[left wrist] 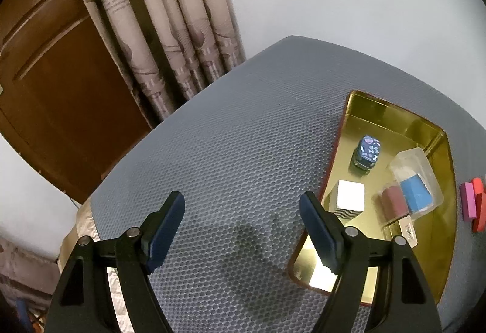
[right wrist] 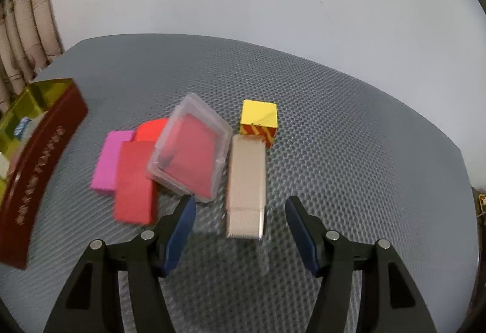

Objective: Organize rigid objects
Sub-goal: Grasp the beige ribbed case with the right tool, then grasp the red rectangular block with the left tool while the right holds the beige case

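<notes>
Left hand-held gripper point(left wrist: 242, 228): stood open, empty, over bare grey mat on the desk point(left wrist: 212, 150). Just to its right, gold-lined tin tray point(left wrist: 437, 242) held white cube point(left wrist: 350, 196), blue patterned box point(left wrist: 368, 150) and clear case point(left wrist: 417, 181) with blue and maroon pieces.

Right hand-held gripper point(right wrist: 240, 228): likewise open, gripping nothing. Directly ahead between its fingers lay beige block point(right wrist: 246, 184). Left of that, clear lidded box point(right wrist: 191, 150) leaned on red block point(right wrist: 135, 181), pink block point(right wrist: 111, 163) beside. Farther off, yellow cube point(right wrist: 258, 118). Dark red tray wall point(right wrist: 39, 169) at far left.
</notes>
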`<state>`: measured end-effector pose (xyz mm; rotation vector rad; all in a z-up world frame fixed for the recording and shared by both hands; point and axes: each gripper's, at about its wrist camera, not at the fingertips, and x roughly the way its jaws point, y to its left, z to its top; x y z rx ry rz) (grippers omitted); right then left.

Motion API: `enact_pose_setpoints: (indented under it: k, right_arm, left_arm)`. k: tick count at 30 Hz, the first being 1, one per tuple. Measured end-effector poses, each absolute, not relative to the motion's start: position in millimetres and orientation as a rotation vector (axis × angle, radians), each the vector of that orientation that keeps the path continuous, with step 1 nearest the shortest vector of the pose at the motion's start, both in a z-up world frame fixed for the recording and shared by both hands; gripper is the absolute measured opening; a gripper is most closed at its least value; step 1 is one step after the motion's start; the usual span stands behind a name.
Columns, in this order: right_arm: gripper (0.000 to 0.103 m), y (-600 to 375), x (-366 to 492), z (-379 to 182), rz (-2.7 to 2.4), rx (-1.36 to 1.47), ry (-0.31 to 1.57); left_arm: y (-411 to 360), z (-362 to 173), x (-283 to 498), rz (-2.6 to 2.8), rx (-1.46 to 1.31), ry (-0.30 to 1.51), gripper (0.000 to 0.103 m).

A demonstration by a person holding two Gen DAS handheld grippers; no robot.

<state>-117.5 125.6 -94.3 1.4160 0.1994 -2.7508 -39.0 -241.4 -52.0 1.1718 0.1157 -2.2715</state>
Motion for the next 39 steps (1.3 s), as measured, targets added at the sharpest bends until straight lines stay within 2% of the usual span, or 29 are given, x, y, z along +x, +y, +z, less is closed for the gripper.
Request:
enact_pose_setpoints:
  k: [7, 15, 16, 18, 19, 27, 39]
  right_arm:
    - [0.064, 147.0, -136.0, -108.3, -2.765, 1.350, 0.101]
    - [0.063, 156.1, -134.4, -110.5, -2.745, 1.336, 0.113]
    - [0.059, 155.5, -132.8, -110.8, -2.747, 1.325, 0.116]
    - [0.042, 161.6, -127.4, -109.6, -2.736, 1.312, 0.107]
    - [0.030, 161.7, -125.3, -109.2, -2.734, 1.306, 0.117]
    - [0.030, 192.1, -98.3, -109.1, -2.732, 1.294, 0.154]
    - [0.030, 252.0, -38.7, -107.5, -2.786, 1.314, 0.065]
  left_arm:
    - [-228.0, -51.0, -39.6, -2.312, 1.151, 0.090, 0.075]
    - [-174.9, -37.0, -44.7, -2.447, 1.167, 0.008, 0.075]
    - [-166.0, -35.8, -45.8, -2.463, 1.177, -0.002, 0.075]
    - [-142.9, -35.2, -49.8, -2.505, 1.212, -0.021, 0.075]
    - [-130.3, -35.9, -52.0, -2.525, 1.237, -0.030, 0.075]
    - [-36.6, -48.8, -75.2, -2.680, 1.456, -0.031, 0.075]
    - [29.9, -71.2, -131.0, -2.659, 1.777, 0.182, 0.073]
